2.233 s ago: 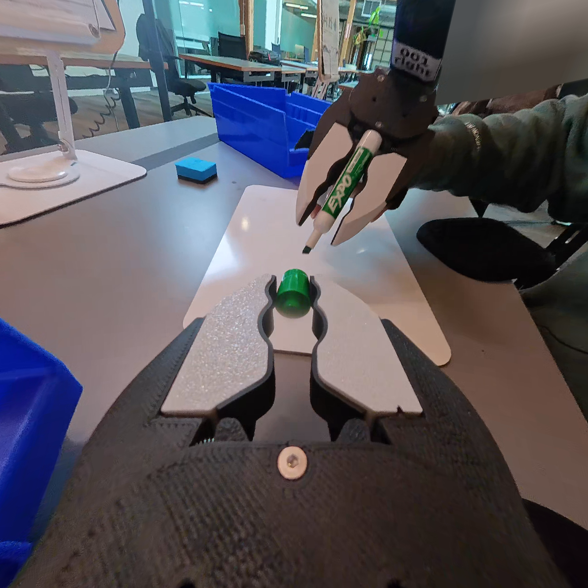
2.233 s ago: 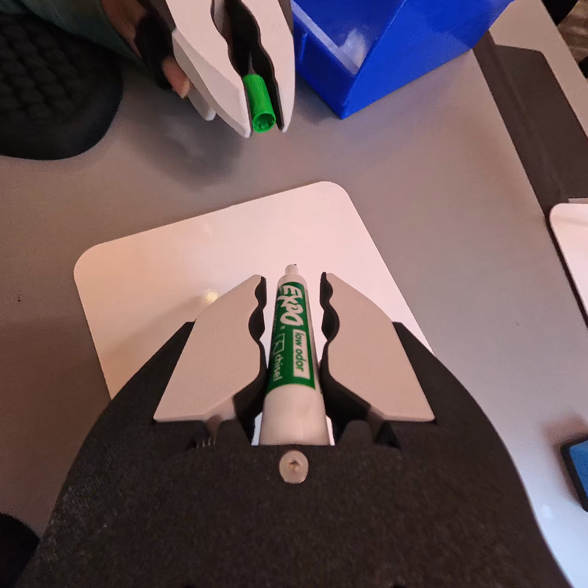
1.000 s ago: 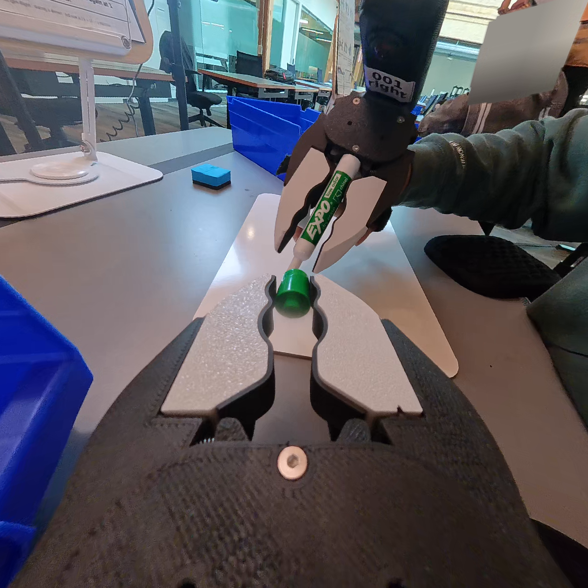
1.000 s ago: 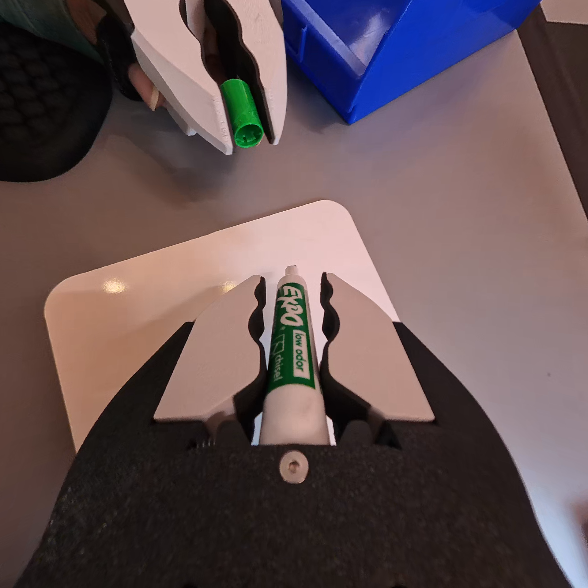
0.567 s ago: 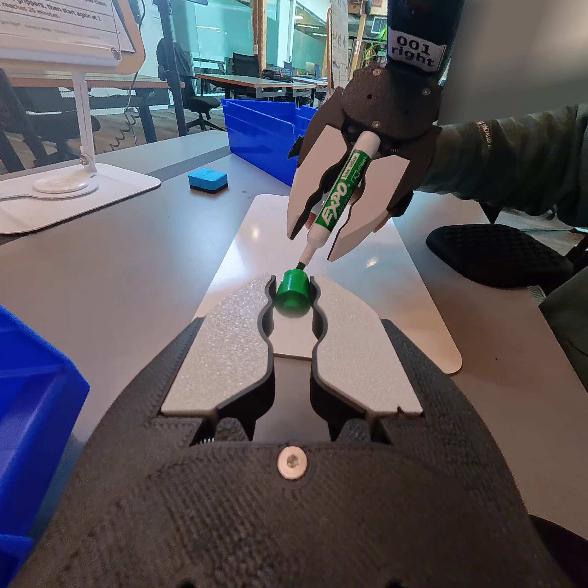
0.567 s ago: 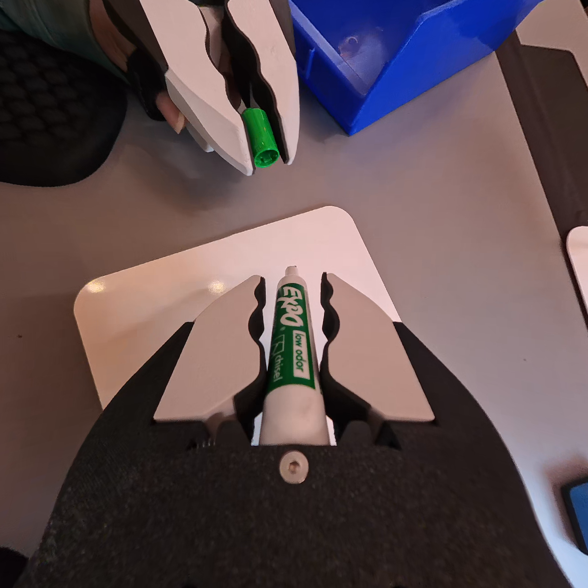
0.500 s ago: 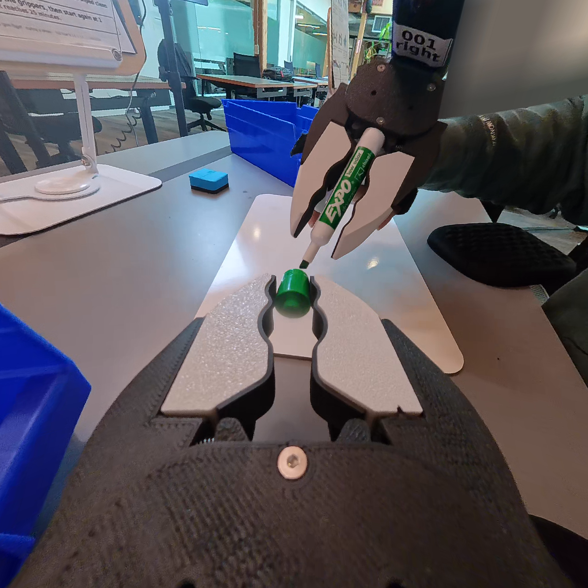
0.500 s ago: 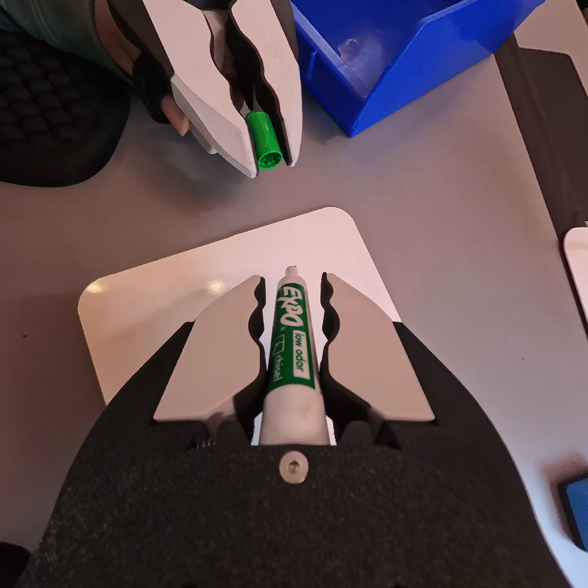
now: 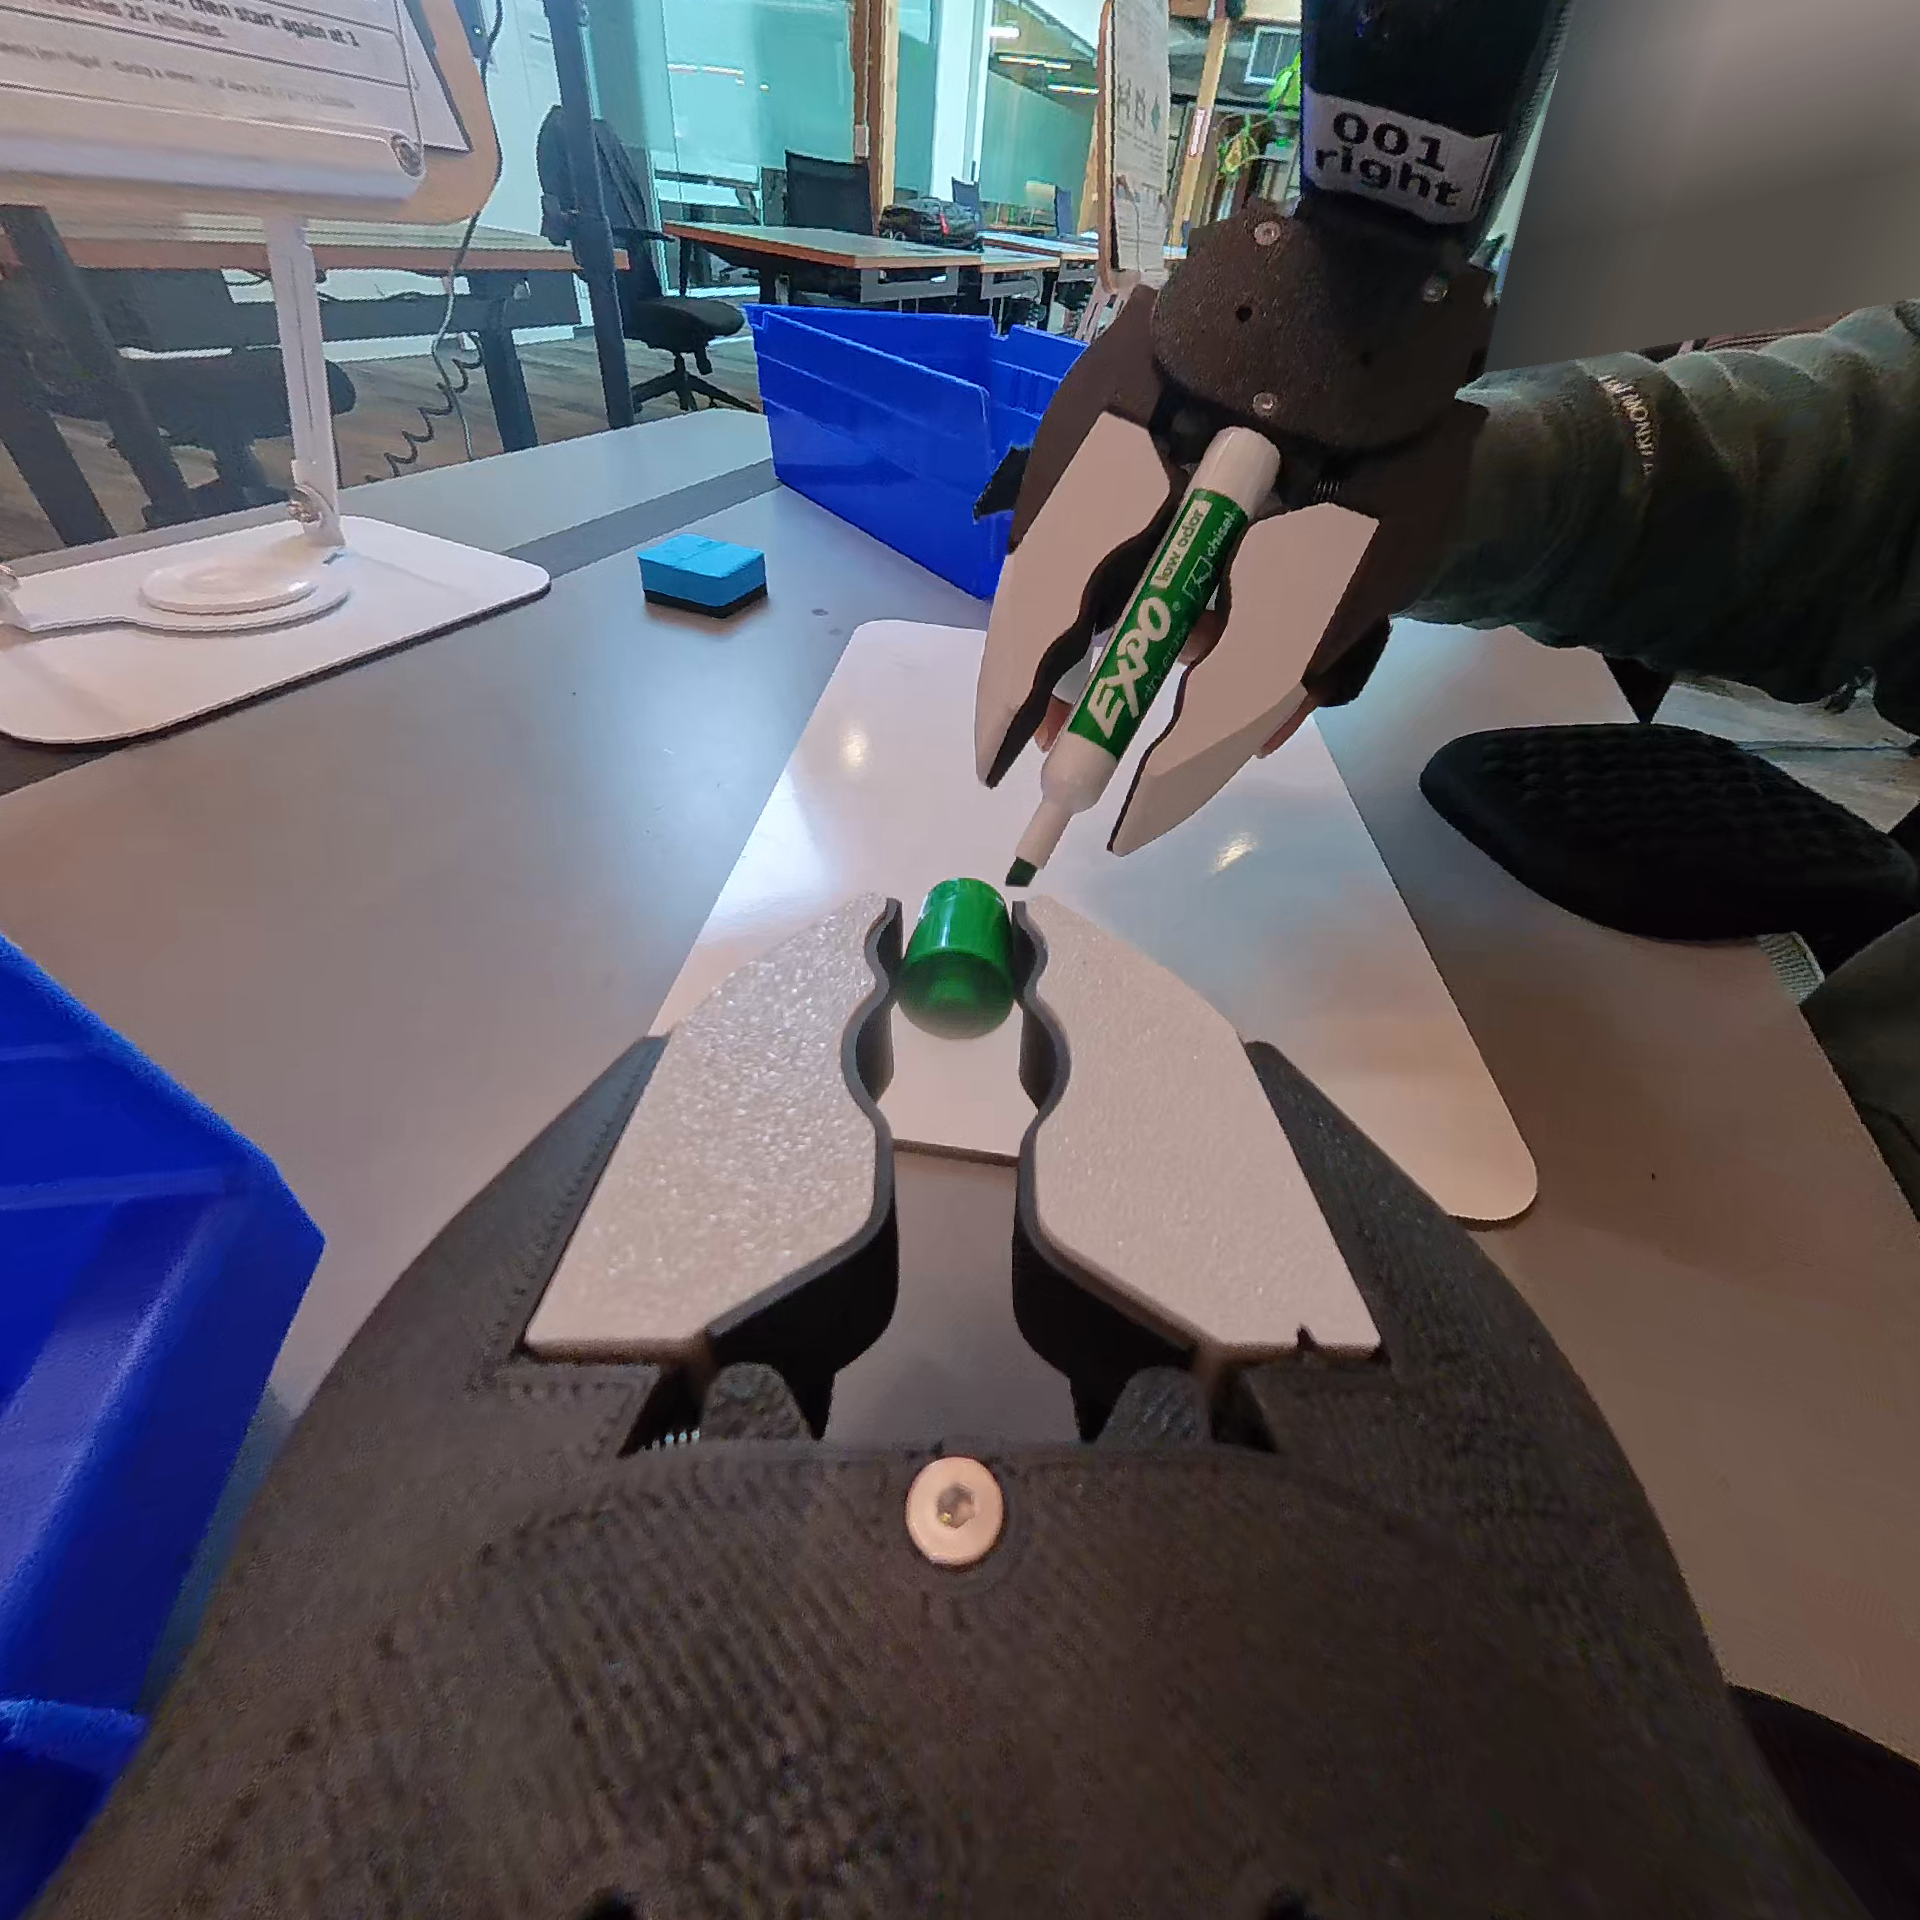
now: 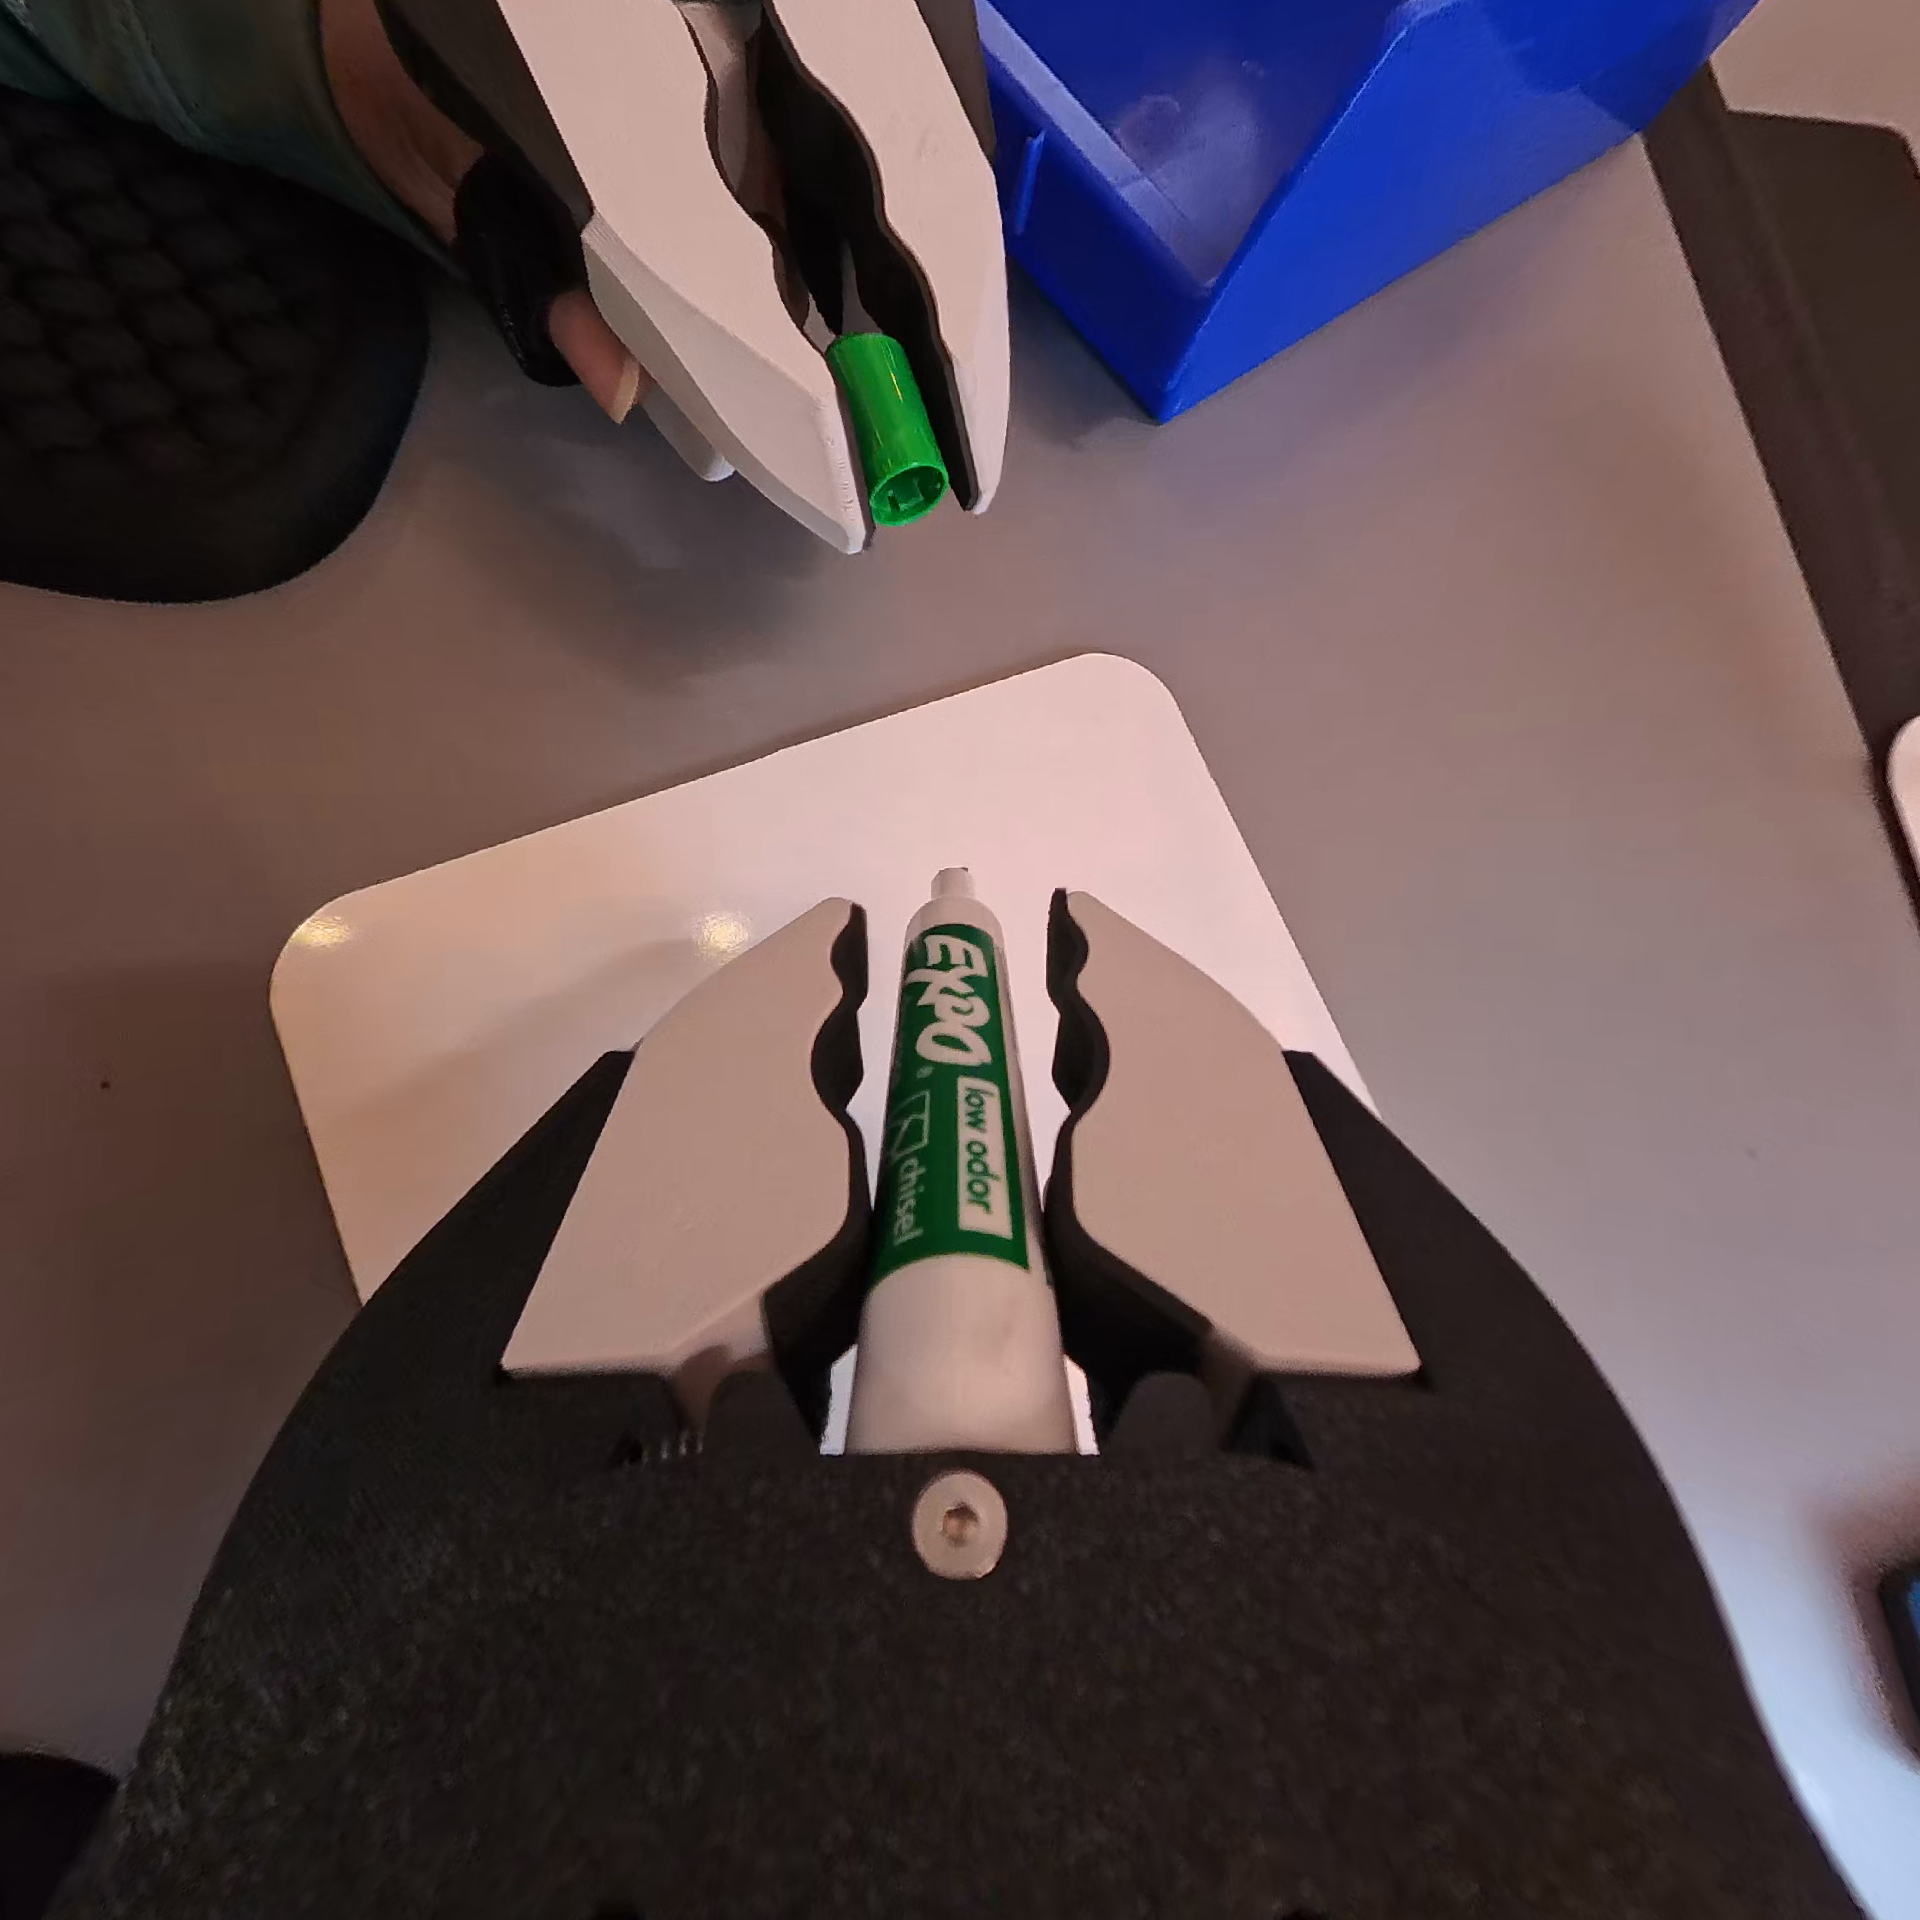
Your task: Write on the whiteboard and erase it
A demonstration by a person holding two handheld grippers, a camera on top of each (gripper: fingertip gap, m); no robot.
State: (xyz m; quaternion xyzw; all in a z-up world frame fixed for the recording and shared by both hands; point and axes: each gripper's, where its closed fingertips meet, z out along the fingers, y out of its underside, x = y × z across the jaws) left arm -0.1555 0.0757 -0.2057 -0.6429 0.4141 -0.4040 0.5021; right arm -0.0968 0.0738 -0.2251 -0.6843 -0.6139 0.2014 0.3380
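Observation:
A small white whiteboard point(image 9: 1195, 987) lies flat on the grey table; it also shows in the right wrist view point(image 10: 727, 831). My left gripper point(image 9: 956, 920) is shut on the green marker cap point(image 9: 954, 971), held over the board's near end; the cap also shows in the right wrist view point(image 10: 888, 431). My right gripper point(image 10: 956, 914) is shut on the uncapped green-and-white marker point(image 10: 951, 1143). In the left wrist view the marker point(image 9: 1132, 644) points down with its tip just above the cap, clear of the board. The blue eraser point(image 9: 701, 571) sits on the table beyond the board.
Blue bins stand behind the board point(image 9: 883, 416), at my near left point(image 9: 114, 1299), and in the right wrist view point(image 10: 1299, 156). A white stand with a sign point(image 9: 239, 592) is at the far left. A black mesh pad point(image 9: 1662, 821) lies right of the board. A person's green sleeve point(image 9: 1714, 499) holds the right gripper. My hands' fingertips stand some 7 cm from each other.
The right gripper has lifted the marker up and away from the cap, so its tip is now free. The left gripper still holds the cap and has drawn back a little.

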